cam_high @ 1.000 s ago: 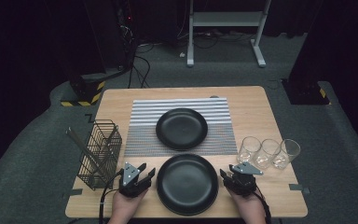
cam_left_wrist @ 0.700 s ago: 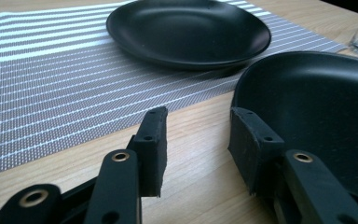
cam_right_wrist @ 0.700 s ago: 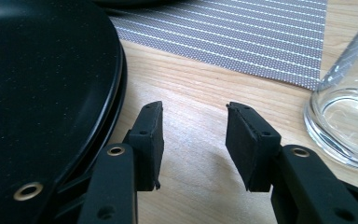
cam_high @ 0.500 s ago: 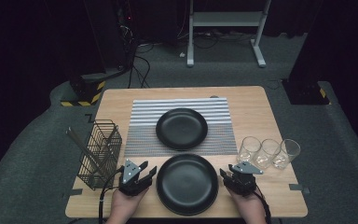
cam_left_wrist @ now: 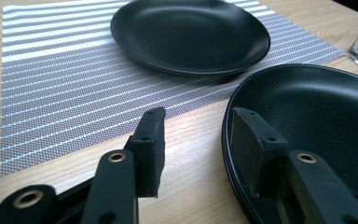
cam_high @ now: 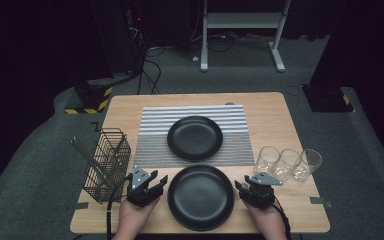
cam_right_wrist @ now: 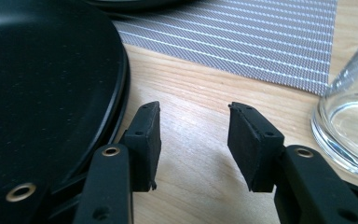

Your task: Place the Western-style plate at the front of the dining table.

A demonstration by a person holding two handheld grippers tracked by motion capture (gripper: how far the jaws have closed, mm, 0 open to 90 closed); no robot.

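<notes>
A black plate (cam_high: 200, 196) lies on the wood at the table's near edge, between my two grippers. A second black plate (cam_high: 195, 137) sits behind it on a striped grey placemat (cam_high: 155, 145). My left gripper (cam_high: 158, 181) rests at the near plate's left rim and is open. In the left gripper view its right jaw hangs over the near plate's rim (cam_left_wrist: 307, 107), its left jaw over bare wood, nothing gripped (cam_left_wrist: 198, 144). My right gripper (cam_high: 242, 183) is open at the plate's right side, over bare wood (cam_right_wrist: 193, 140) between the plate (cam_right_wrist: 42, 93) and a glass (cam_right_wrist: 349, 130).
Three clear glasses (cam_high: 286, 163) stand in a row at the right. A black wire basket (cam_high: 107, 165) holding long utensils stands at the left, close to my left gripper. The near plate's rim shows a double edge in the gripper views.
</notes>
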